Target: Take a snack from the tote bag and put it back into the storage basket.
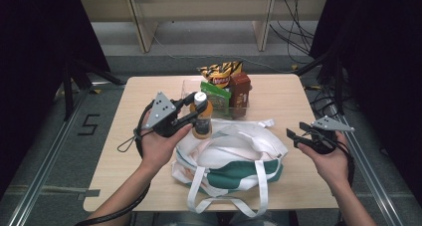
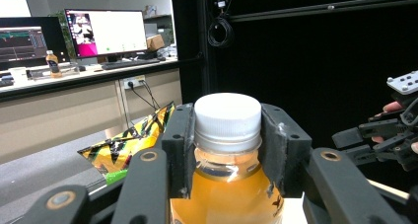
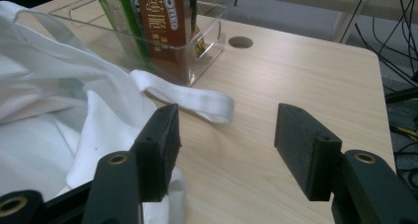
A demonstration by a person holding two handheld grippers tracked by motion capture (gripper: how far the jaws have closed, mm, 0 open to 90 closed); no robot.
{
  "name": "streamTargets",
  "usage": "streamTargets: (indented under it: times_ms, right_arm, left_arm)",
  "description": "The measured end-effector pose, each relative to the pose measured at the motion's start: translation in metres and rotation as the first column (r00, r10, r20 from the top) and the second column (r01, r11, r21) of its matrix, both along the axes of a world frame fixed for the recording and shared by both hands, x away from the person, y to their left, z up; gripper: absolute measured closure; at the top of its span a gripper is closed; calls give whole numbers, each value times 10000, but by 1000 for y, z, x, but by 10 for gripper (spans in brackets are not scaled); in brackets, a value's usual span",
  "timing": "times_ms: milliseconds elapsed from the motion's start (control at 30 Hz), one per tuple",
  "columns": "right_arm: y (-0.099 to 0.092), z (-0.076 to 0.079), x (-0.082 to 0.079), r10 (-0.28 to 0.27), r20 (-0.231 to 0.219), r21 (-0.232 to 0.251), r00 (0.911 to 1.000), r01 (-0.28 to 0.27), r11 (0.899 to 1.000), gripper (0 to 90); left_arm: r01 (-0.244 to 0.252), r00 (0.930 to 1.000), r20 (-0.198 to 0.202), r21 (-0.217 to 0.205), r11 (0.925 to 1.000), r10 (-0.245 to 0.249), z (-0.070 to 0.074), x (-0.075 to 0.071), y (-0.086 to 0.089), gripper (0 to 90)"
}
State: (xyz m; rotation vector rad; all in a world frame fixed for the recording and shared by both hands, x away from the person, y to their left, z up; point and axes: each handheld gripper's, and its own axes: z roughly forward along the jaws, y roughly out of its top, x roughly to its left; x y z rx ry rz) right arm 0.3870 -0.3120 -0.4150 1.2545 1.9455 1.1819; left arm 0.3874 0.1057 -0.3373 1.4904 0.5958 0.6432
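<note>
An orange drink bottle with a white cap is held upright above the far edge of a white and green tote bag. My left gripper is shut on the bottle, its pads clamping the neck just under the cap. At the right of the bag my right gripper hovers over the table, open. Between its fingertips there is only bare wood, with the bag's white strap just beyond the left one.
A clear plastic bin stands behind the bag, holding a yellow chip bag, a brown carton and a green packet. The wooden table has a cable hole by the bin. Dark frames flank both sides.
</note>
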Motion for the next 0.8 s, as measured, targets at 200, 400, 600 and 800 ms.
streamTargets:
  times_ms: [200,400,600,800]
  right_arm:
    - [0,0,-1,-13,-92,-42,10000,12,10000,434]
    - [0,-1,0,19,-89,-29,10000,-19,10000,434]
    - [0,-1,0,43,48,-119,10000,-42,9999,434]
    - [0,-1,0,34,27,-93,10000,-34,10000,434]
  left_arm:
    - [-27,9999,104,-2,10000,27,3,3,0,590]
    - [-60,9998,166,-15,10000,60,7,5,2,590]
    - [-135,9997,215,-16,9999,135,10,7,4,590]
    - [-163,9994,293,-79,9998,165,14,9,4,590]
